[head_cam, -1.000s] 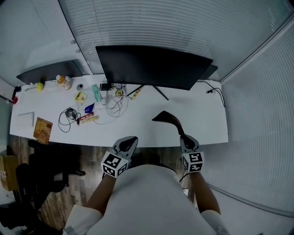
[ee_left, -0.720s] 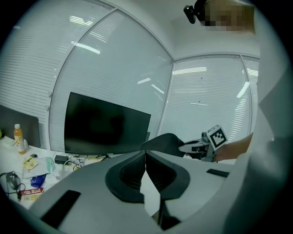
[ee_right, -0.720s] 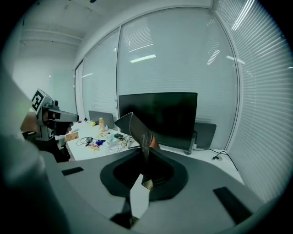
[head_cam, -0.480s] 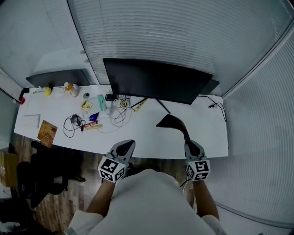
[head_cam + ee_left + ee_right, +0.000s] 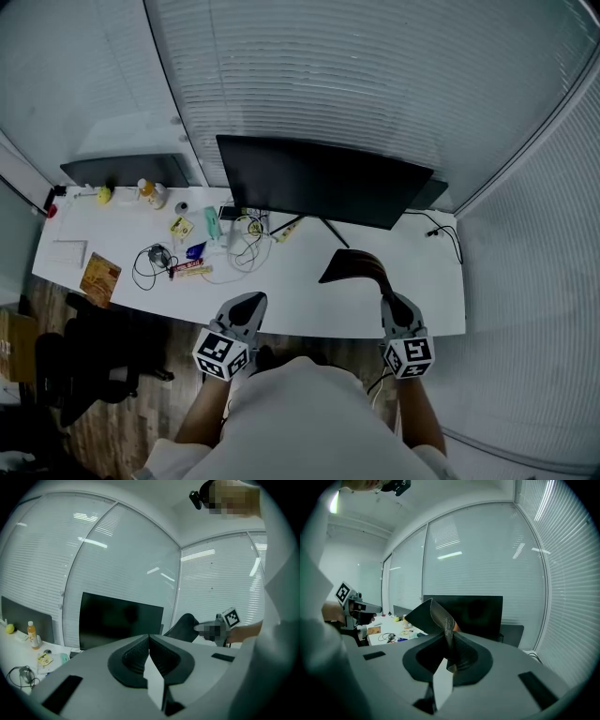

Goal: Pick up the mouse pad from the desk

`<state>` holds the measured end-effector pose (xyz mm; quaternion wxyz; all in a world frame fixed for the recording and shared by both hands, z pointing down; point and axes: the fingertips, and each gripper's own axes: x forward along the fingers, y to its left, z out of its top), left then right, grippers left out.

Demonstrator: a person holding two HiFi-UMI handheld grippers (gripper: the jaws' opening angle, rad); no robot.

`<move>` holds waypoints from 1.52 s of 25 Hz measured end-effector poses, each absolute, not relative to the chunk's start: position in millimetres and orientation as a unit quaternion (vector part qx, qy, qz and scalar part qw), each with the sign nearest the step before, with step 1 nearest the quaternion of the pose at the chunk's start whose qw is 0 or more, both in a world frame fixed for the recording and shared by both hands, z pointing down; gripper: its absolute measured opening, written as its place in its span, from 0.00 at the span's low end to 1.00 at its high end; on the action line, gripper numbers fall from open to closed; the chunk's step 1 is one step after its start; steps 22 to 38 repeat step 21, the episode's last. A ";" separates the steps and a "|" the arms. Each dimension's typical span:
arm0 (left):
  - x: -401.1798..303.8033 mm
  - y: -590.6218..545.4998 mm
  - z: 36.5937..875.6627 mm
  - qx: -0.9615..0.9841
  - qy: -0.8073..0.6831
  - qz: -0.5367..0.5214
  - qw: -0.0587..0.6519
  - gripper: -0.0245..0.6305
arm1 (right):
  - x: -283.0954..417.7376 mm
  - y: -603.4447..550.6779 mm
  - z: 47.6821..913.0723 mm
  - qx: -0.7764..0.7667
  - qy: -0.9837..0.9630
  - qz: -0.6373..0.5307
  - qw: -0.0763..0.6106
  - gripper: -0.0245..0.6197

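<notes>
My right gripper (image 5: 388, 298) pinches one edge of the mouse pad (image 5: 352, 267), which curls in the air above the desk (image 5: 300, 295). My left gripper (image 5: 249, 300) is pressed together, empty. With so thin a bite, any swing could slip the floppy pad free.

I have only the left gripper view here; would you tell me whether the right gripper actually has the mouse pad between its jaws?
Observer: Yes, the right gripper is shut on one edge of the mouse pad.
Operator: Thank you. Is the pad off the desk?
Observer: In the right gripper view its free part curls upward in front of the monitor, above the desk.
Operator: Is anything at the desk's left end hidden from me?
Observer: A brown booklet lies near the front edge there.
</notes>
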<state>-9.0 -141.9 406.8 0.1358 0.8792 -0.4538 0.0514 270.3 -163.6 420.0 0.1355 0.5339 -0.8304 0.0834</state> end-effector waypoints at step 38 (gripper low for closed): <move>4.4 -148.8 402.0 0.879 -0.454 0.051 0.134 0.07 | 275.0 -171.0 405.9 0.531 -0.835 0.079 0.121 0.12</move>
